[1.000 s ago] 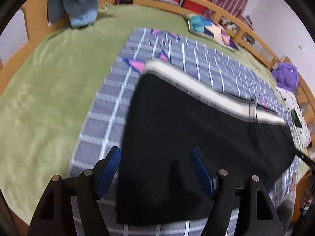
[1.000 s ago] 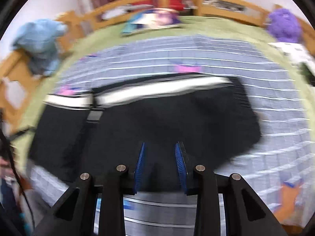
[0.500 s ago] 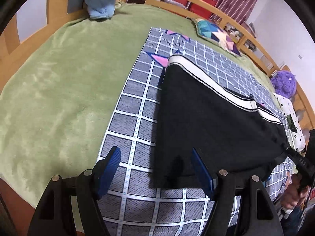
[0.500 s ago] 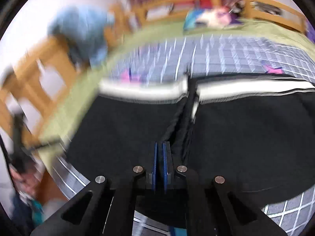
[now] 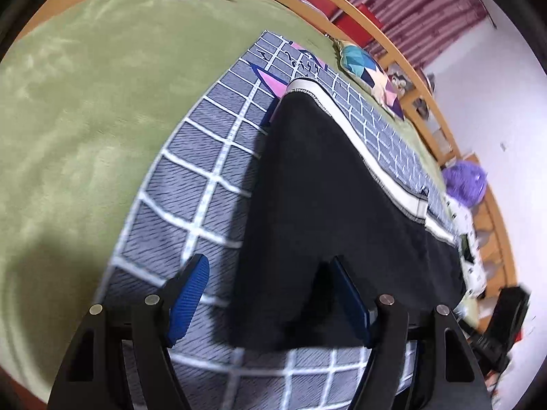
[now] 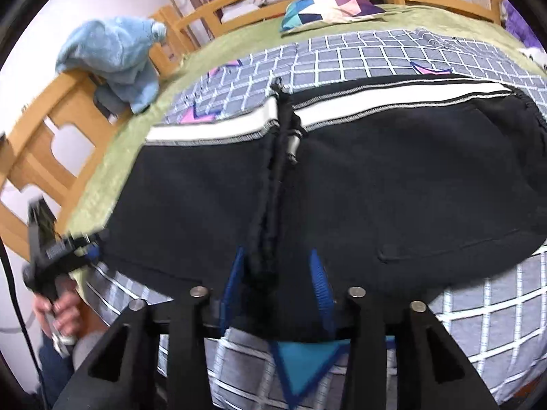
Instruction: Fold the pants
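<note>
As the pants lie now: we judge the fold about half made.
Pants: black fleece pants with a white waistband (image 6: 376, 177) lie flat on the grey grid-checked blanket (image 5: 191, 184), over the green bed cover (image 5: 75, 95); waistband along the far edge.
Done: the cloth reads as a doubled, fairly compact rectangle, a ridge with the drawstring (image 6: 273, 184) running near to far down its middle.
Left: at least one more fold across, then smoothing.
Left gripper (image 5: 270, 294): our jaws stand wide apart at the near left corner of the pants; the left pad is over bare blanket, the right pad at the black cloth; nothing is pinched.
Right gripper (image 6: 277, 287): jaws partly parted, straddling the near end of the ridge; cloth bunches between the pads, but we cannot tell for sure if they grip it.
Around: blue plush toy (image 6: 112, 58) on the far left rail, patchwork pillow (image 6: 328, 8) far.
</note>
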The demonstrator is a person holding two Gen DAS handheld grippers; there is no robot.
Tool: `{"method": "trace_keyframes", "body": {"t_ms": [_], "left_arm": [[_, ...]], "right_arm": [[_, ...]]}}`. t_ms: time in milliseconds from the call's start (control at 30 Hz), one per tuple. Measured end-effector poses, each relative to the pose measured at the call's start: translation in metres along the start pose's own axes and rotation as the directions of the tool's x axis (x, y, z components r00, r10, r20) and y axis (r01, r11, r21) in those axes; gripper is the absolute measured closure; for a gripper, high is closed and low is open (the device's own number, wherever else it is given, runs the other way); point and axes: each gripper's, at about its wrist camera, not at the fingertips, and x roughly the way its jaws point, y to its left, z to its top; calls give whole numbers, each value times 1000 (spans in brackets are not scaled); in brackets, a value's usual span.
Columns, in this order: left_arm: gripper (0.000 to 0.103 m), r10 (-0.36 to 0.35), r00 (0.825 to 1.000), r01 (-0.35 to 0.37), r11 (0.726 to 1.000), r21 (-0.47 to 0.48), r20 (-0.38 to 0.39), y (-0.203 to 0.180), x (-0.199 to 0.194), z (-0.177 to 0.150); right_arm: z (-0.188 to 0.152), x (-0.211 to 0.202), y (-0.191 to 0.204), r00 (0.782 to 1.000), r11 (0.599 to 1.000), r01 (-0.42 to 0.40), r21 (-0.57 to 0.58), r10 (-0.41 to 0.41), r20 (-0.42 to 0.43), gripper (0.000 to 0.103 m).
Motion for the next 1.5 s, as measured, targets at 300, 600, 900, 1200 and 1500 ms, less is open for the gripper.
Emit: {"method": "trace_keyframes", "body": {"t_ms": [300, 600, 900, 1200, 1500], "left_arm": [[82, 96, 984, -114, 986, 121, 147, -70, -37, 13], [85, 4, 978, -94, 903, 420, 210, -249, -42, -13], [85, -68, 997, 43, 834, 551, 24, -360, 57, -86], [72, -90, 985, 154, 848, 507, -149, -352, 77, -105], [41, 16, 994, -60, 901, 429, 106, -257, 21, -57]], "right_arm": [[24, -47, -37, 981, 987, 148, -68, -137, 135, 62], [55, -65, -122, 967, 984, 168, 57, -176, 184, 62], [8, -80, -177, 982, 985, 148, 87, -157, 105, 66], [22, -74, -182, 992, 990, 16, 142, -33, 123, 59], [48, 2, -142, 980, 964, -194, 182, 184, 74, 58]]}}
